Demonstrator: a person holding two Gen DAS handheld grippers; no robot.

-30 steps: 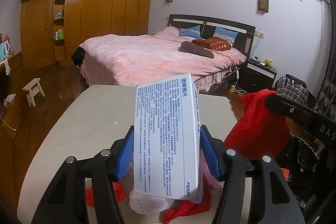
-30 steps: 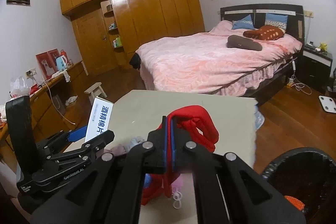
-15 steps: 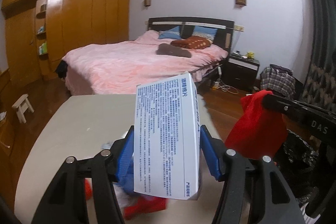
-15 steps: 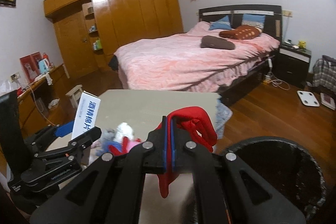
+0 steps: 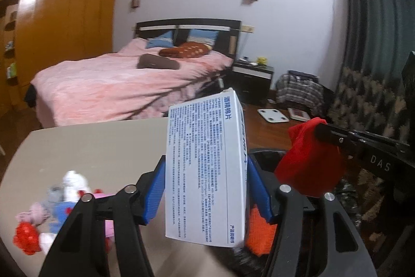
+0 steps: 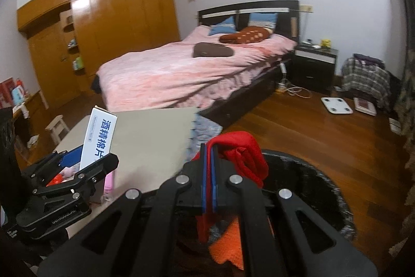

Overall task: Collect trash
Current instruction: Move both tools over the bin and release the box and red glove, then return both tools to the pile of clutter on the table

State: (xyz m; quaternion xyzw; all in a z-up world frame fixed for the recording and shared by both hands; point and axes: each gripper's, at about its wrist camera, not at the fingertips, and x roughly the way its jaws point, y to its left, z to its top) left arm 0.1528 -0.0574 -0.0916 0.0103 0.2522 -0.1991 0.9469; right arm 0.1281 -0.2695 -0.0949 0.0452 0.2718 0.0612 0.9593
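The left gripper (image 5: 206,188) is clenched on a white box (image 5: 207,168), blue pads pressed to its two narrow sides; the box stands nearly upright, tilted a little, past the table's right edge and just reaching over the bin (image 6: 311,188). The right gripper (image 6: 207,173) is clamped flat on a red cloth (image 6: 243,157), which hangs over the bin's mouth.

Risks, as I judge them: the box is smooth printed card, thin-walled and probably light, held low on its sides, so a squeeze could buckle it or a quick swing could let it pivot and slip out short of the bin, onto the floor. Freed now, it could strike the near rim and tip outward. The cloth is soft knit, bunched and floppy; a fold may catch on the jaws when they part and fail to drop. The two grippers sit close together, so they could knock.

The bin is round, dark, with a crinkled black liner; an orange scrap (image 6: 228,245) already lies inside. More trash (image 5: 59,209), small soft lumps in red, pink, white and blue, waits near the table's (image 5: 103,142) left edge
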